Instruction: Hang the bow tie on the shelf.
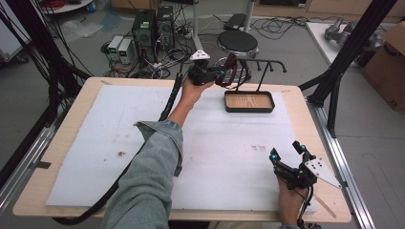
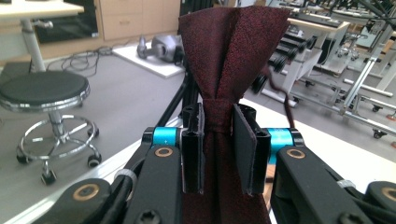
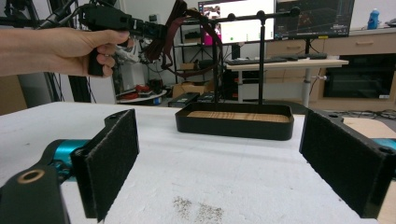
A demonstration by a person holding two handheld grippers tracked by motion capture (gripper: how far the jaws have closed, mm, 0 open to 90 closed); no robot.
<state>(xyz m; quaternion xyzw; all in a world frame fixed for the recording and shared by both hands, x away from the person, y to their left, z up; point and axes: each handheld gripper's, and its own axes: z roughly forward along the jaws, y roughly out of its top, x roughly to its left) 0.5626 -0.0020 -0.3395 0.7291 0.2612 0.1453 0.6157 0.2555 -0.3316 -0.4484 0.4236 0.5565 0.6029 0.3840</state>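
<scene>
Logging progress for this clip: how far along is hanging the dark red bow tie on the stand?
Done: the left gripper has the dark red bow tie clamped at its knot and raised to the black stand. In hand: it is held beside the stand's top bar; whether its strap is already hooked on cannot be told. Left: let go and pull back. The right gripper rests open on the white mat.

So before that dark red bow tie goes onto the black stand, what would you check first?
1. Left gripper clamped on the bow tie knot: ok.
2. Tie lifted off the table: ok.
3. Tie's strap hooked over the stand bar: cannot tell.
4. Stand tray flat on the table: ok.
5. Right gripper open, apart from the stand: ok.
</scene>
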